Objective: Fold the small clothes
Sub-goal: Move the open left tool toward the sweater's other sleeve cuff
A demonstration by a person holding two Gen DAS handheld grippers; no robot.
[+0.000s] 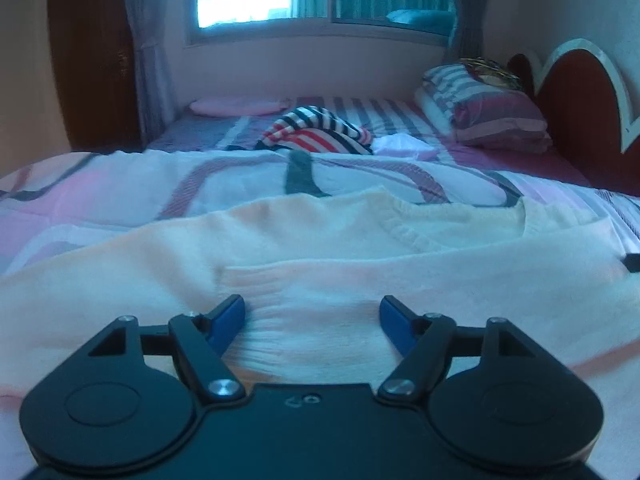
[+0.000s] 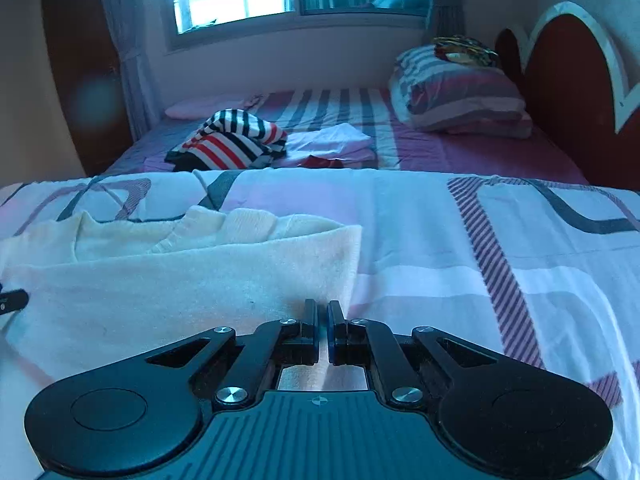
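The cream knitted sweater lies flat on the patterned quilt for folding. Left gripper spreads over its ribbed hem; right gripper, pressed nearly together, seems to pinch its edge.

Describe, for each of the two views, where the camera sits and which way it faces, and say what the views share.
Left wrist: low over the cream sweater, facing the window; the left gripper shows, jaws open.
Right wrist: at the sweater's right edge, facing the same way; the right gripper shows, jaws nearly shut, grip unclear.
Shared: sweater, striped garment, pillow, headboard.
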